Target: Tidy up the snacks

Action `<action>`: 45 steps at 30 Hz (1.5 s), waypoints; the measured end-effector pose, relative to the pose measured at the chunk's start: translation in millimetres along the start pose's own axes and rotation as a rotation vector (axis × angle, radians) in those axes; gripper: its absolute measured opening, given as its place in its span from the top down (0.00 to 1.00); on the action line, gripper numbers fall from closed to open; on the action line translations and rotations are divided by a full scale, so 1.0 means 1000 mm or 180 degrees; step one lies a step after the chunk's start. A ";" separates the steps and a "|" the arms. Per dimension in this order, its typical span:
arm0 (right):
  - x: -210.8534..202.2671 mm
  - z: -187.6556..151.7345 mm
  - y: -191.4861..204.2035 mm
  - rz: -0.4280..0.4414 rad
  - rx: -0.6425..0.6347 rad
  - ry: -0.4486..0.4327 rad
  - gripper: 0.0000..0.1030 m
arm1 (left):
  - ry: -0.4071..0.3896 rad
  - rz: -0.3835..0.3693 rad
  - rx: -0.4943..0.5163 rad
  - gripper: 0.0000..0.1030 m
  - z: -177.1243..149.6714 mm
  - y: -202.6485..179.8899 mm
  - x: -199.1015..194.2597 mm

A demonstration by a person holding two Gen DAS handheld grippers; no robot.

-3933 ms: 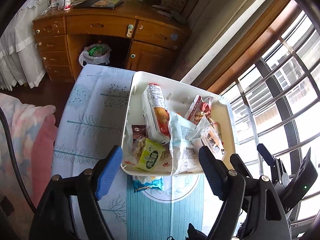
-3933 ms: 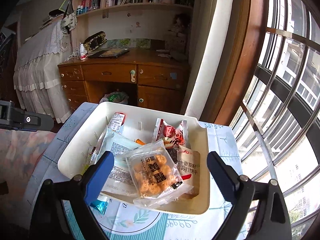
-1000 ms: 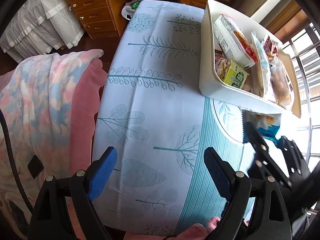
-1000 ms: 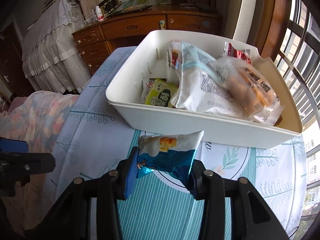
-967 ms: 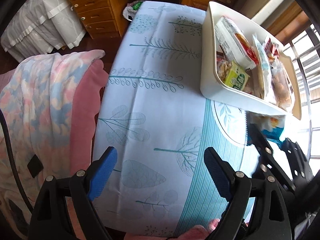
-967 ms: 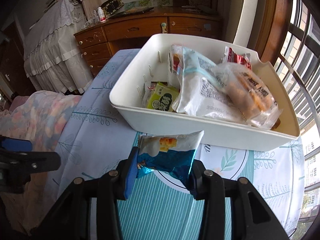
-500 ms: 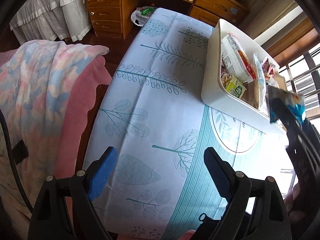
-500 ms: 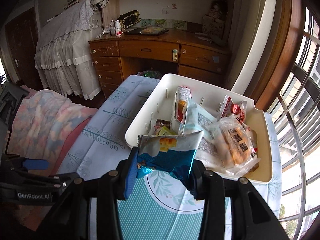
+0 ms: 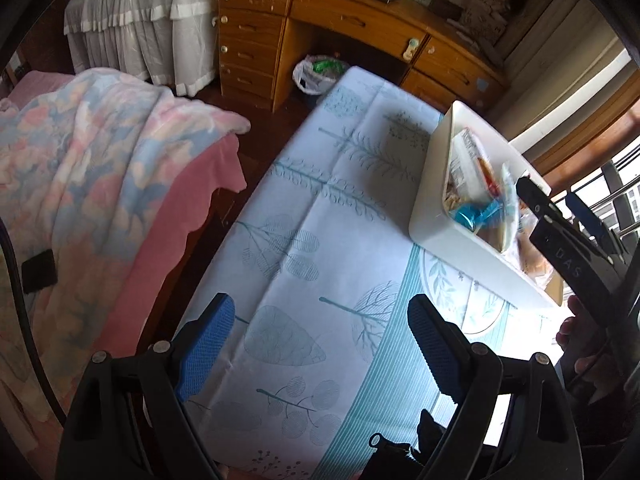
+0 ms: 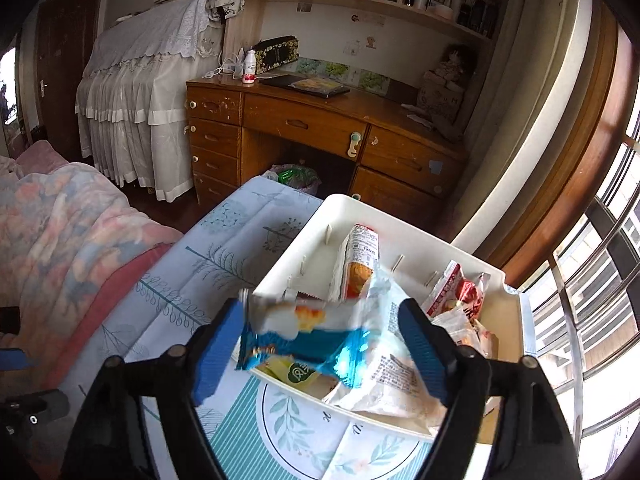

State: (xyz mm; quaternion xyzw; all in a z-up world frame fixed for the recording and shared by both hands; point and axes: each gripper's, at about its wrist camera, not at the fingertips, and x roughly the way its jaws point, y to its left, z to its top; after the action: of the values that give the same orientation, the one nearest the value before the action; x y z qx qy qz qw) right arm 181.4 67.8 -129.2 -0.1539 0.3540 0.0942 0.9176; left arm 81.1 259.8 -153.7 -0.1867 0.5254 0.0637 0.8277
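A white bin of snack packets stands on the leaf-print tablecloth. My right gripper is above the bin's near edge with its jaws wide apart; a blue and white snack bag is between them, blurred and loose from the pads. In the left wrist view the bin is at the right, the blue bag is inside it, and the right gripper hangs over it. My left gripper is open and empty above the cloth.
A pink and floral blanket lies left of the table. A wooden desk with a bagged waste bin under it stands beyond the table. Windows are at the right.
My right gripper has opened over the bin and let go of the blue snack bag, which is dropping into it. My left gripper has tilted up and stayed open.
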 end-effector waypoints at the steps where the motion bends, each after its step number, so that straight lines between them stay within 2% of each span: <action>1: -0.004 0.000 -0.003 -0.0012 0.0021 -0.0032 0.17 | -0.0068 -0.0007 0.0018 0.15 -0.002 -0.004 -0.007; 3: -0.015 -0.001 -0.010 -0.0013 0.0080 -0.0083 0.15 | -0.0182 -0.0016 0.0077 0.15 -0.006 -0.012 -0.020; 5: -0.028 -0.005 -0.019 0.0009 0.0112 -0.0105 0.08 | -0.0263 -0.0037 0.0137 0.15 -0.013 -0.021 -0.032; 7: -0.042 -0.013 -0.027 -0.0001 0.0143 -0.0122 0.05 | -0.0331 -0.0063 0.0183 0.15 -0.019 -0.028 -0.044; 13: -0.085 -0.050 -0.057 -0.0046 0.0318 -0.0041 0.05 | -0.0610 -0.0165 0.0450 0.15 -0.045 -0.054 -0.085; 16: -0.107 -0.079 -0.075 -0.0217 0.0406 -0.0007 0.05 | -0.0721 -0.0280 0.0560 0.15 -0.061 -0.064 -0.102; 19: -0.127 -0.114 -0.095 -0.0478 0.0540 0.0136 0.05 | -0.0746 -0.0348 0.0729 0.15 -0.079 -0.075 -0.112; 23: -0.162 -0.166 -0.124 -0.0676 0.0842 0.0309 0.05 | -0.0805 -0.0415 0.0894 0.15 -0.100 -0.086 -0.127; 28: -0.203 -0.217 -0.137 -0.0706 0.0972 0.0559 0.05 | -0.0651 -0.0621 0.1075 0.15 -0.120 -0.094 -0.146; 30: -0.218 -0.229 -0.131 -0.0621 0.0927 0.0660 0.05 | -0.0605 -0.0605 0.1231 0.15 -0.128 -0.102 -0.153; 34: -0.253 -0.226 -0.112 -0.0110 0.0960 0.0735 0.05 | -0.0600 -0.0535 0.1417 0.15 -0.142 -0.118 -0.177; 37: -0.281 -0.208 -0.097 0.0109 0.0918 0.0642 0.05 | -0.0643 -0.0561 0.1429 0.15 -0.145 -0.126 -0.198; 39: -0.298 -0.194 -0.089 0.0199 0.0913 0.0514 0.05 | -0.0759 -0.0520 0.1429 0.15 -0.148 -0.129 -0.214; 42: -0.314 -0.175 -0.087 0.0241 0.1005 0.0484 0.05 | -0.0902 -0.0476 0.1440 0.12 -0.152 -0.133 -0.230; 45: -0.324 -0.164 -0.089 0.0213 0.1154 0.0415 0.02 | -0.0937 -0.0389 0.1348 0.08 -0.157 -0.131 -0.234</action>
State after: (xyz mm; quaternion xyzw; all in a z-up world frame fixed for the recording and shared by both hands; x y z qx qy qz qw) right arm -132.8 -93.7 -5.1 0.0199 0.4289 0.0493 0.9018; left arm -115.3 100.7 27.9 -0.0295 0.3887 -0.0714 0.9181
